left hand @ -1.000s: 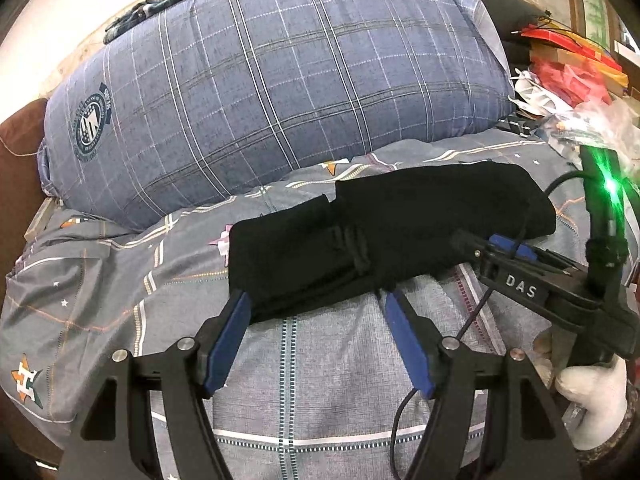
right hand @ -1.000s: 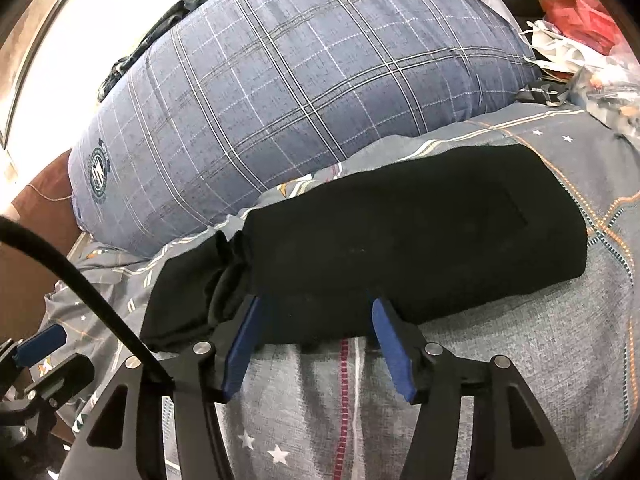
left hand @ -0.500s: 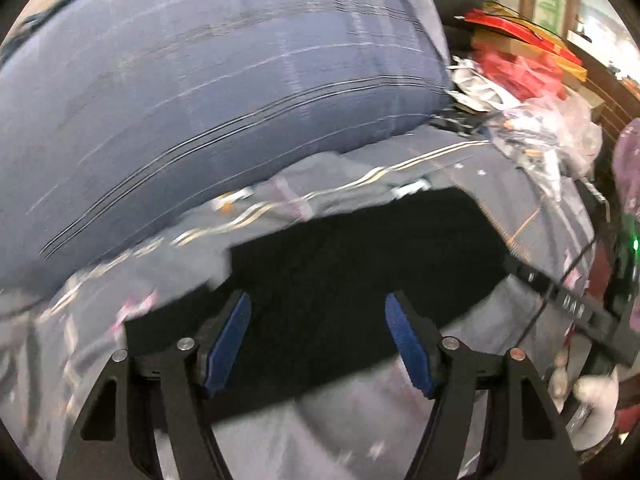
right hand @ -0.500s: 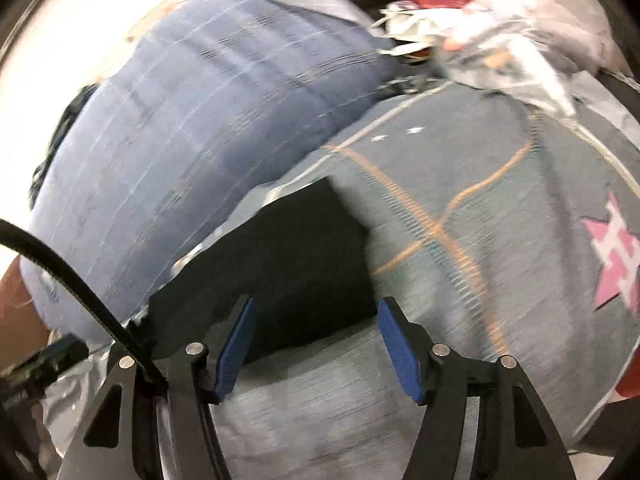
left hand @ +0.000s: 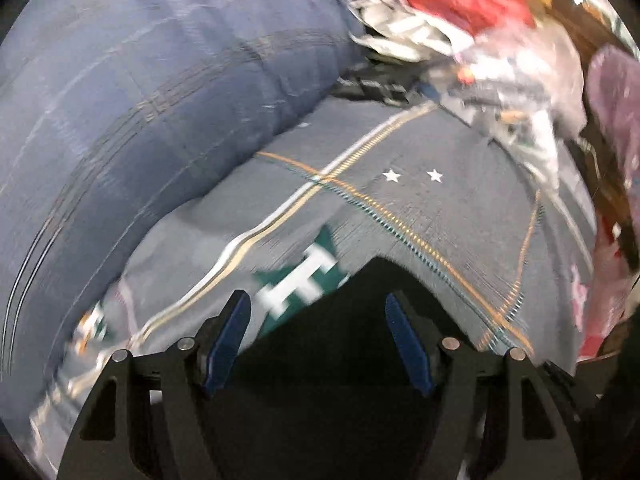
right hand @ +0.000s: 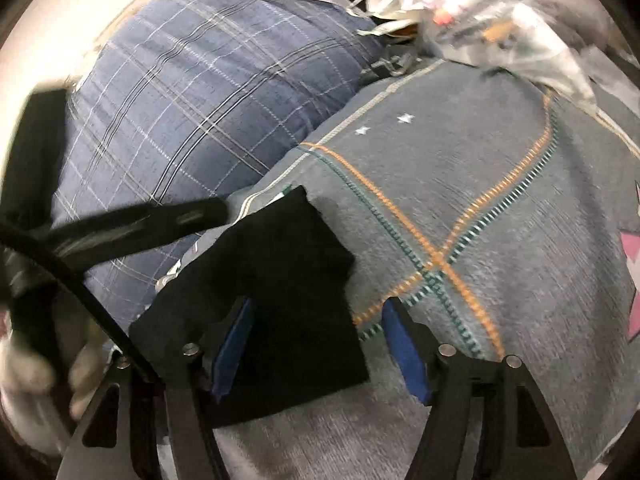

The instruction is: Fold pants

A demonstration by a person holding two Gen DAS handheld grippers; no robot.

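Observation:
The folded black pants (right hand: 280, 276) lie on the grey patterned bedspread (right hand: 480, 184). In the right wrist view my right gripper (right hand: 318, 344) is open, its blue pads astride the pants' right end. My left gripper (left hand: 318, 336) is open just over the pants' far corner (left hand: 340, 340), which fills the space between its fingers. The left gripper's black body (right hand: 132, 224) shows at the left of the right wrist view. Both views are blurred by motion.
A big blue plaid pillow (left hand: 132, 112) (right hand: 216, 92) lies along the far left side. A heap of red and white bags and clutter (left hand: 480, 36) (right hand: 472, 8) sits at the far right edge of the bed.
Both grippers have swung to the right along the pants, from their near edge to their right end. Both stay open and empty.

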